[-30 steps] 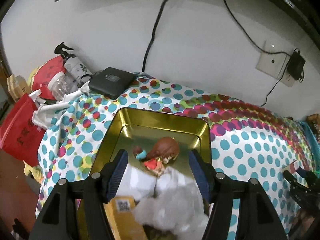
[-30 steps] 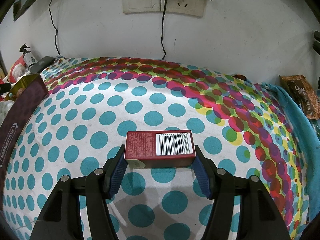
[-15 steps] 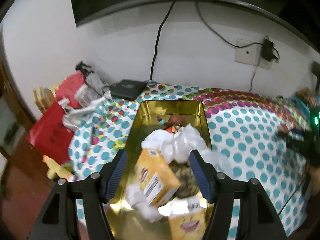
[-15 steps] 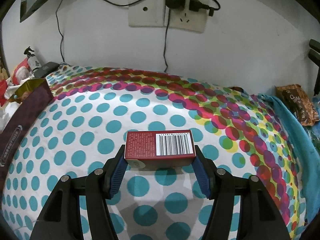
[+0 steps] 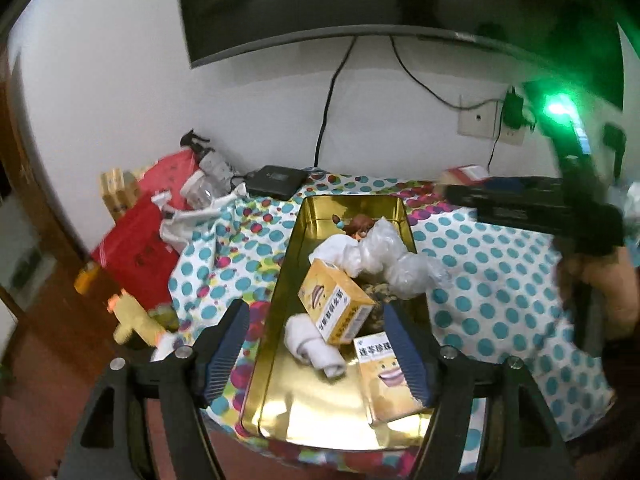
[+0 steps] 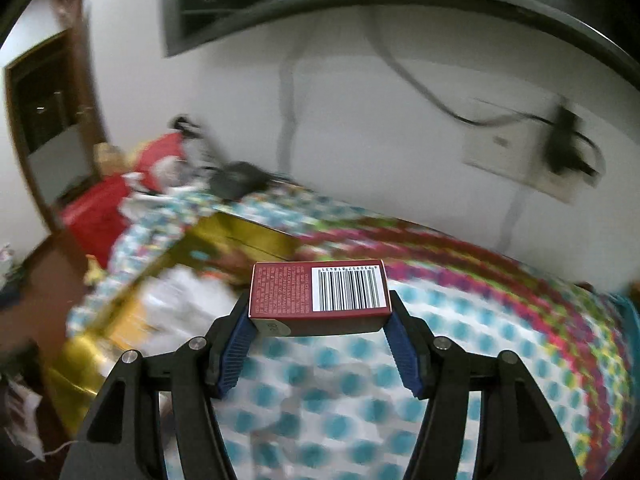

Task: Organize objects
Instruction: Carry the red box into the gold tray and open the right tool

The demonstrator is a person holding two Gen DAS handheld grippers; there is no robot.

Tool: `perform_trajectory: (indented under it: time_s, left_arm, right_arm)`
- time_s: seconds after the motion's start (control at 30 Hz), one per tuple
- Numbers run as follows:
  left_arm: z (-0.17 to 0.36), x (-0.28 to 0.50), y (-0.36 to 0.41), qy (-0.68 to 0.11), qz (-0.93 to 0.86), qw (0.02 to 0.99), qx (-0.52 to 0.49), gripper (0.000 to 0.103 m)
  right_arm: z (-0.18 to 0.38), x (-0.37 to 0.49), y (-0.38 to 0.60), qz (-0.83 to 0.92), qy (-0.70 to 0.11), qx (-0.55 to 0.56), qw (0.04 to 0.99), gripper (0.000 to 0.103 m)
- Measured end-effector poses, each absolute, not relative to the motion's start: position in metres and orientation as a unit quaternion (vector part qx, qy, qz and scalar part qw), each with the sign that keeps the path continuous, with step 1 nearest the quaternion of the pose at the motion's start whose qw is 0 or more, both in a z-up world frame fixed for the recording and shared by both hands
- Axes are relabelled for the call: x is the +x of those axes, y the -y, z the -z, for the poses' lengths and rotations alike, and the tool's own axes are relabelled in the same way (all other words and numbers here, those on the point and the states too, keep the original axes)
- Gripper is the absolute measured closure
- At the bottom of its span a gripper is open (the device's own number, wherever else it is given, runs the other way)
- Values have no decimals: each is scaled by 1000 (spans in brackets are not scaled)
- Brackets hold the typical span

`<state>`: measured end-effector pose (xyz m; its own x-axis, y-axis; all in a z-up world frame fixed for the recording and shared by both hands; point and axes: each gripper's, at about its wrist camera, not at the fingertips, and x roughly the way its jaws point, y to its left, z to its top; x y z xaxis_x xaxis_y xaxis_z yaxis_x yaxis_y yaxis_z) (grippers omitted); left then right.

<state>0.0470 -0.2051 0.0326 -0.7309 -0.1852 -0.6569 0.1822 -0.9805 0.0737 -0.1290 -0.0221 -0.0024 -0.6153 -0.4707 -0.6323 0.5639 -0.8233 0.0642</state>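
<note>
From the left wrist we see our left gripper [image 5: 316, 340] with jaws opening and empty above a shiny gold tin tray [image 5: 280, 360] on the polka-dot cloth [image 5: 480, 280]; inside lie yellow cartons [image 5: 334, 300], crumpled plastic [image 5: 388, 264] and a white roll [image 5: 310, 342]. From the right wrist, our right gripper [image 6: 318, 332] clamps a red carton [image 6: 318, 290], barcode up; the tray is blurred at left.

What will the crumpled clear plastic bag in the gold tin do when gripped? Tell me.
The plastic bag looks thin and crumpled, so it will probably collapse and feel very light. It drapes over the gold tin rim and a white cloth, so it may drag or snag.
</note>
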Motion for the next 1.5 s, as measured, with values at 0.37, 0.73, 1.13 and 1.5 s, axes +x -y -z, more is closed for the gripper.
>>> perform_trajectory:
  time_s: [0.37,0.73,1.13,1.5]
  left_arm:
    - [-27,58,245,-41,922,127,364,31]
    - [-23,41,242,-58,913,121,385,31]
    - [-26,40,241,-87,909,119,390,21]
    - [-29,46,239,-99,903,126,398,20]
  right_arm:
    - [-5,-131,132,866,-122,353,333,43]
    - [50,-159,165,840,-188,421,287,43]
    - [67,-163,177,829,-199,444,274,40]
    - [12,-130,142,869,-158,383,272,1]
